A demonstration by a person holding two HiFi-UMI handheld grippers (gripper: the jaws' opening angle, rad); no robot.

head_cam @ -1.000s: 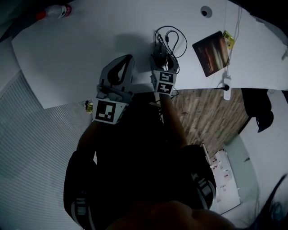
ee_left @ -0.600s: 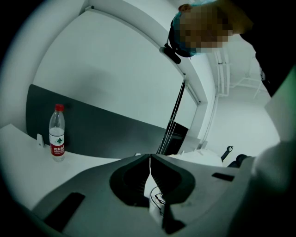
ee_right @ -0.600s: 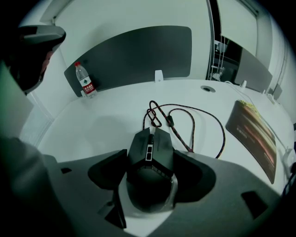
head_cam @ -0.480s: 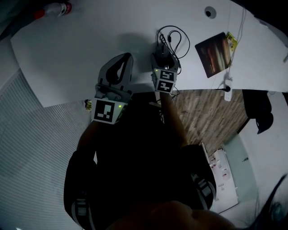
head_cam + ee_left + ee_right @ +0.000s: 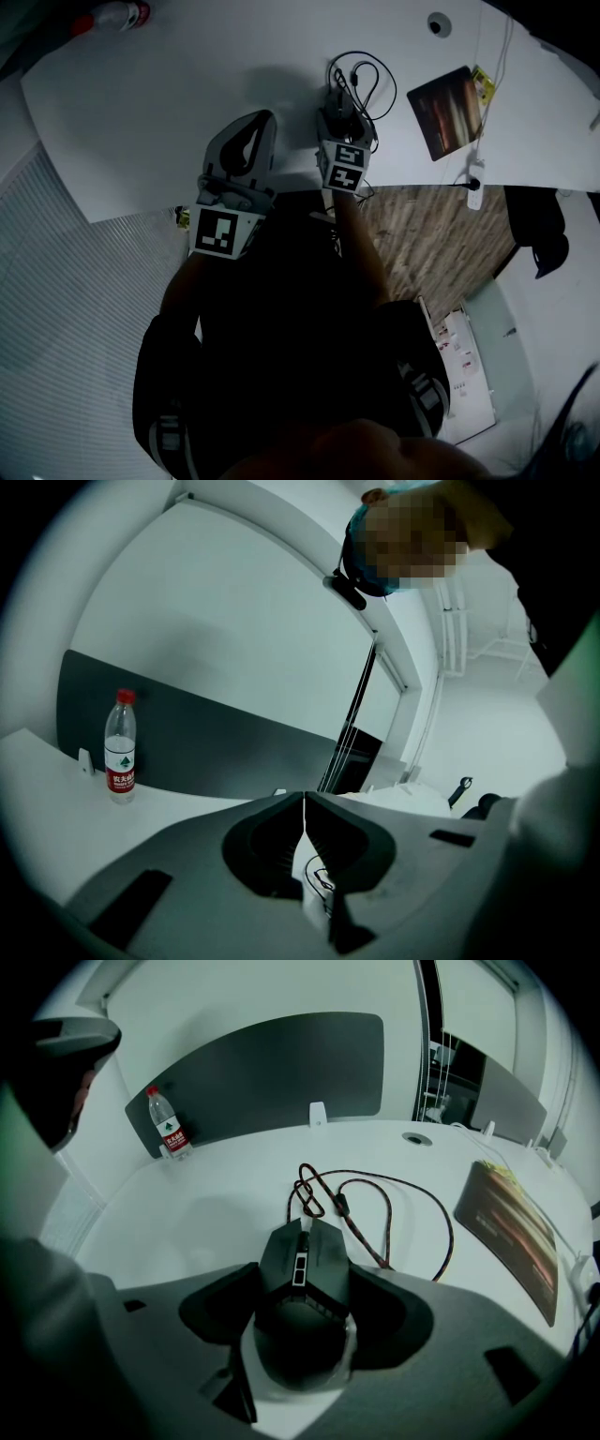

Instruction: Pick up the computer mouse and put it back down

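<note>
Right gripper view: the right gripper (image 5: 305, 1277) has its fingers clamped on the computer mouse (image 5: 303, 1251) by its flanks, low at the bench's (image 5: 206, 1204) near edge, cable (image 5: 314, 1194) looped beyond. Over the last second it crept slightly farther in, then settled. The grasp looks made; lift next, I'd say. The left gripper (image 5: 304, 806) hovers to the left, fingers pressed together, empty.

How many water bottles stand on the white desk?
1. The water bottle stands at the desk's far left edge, before the dark partition. No other shows.
</note>
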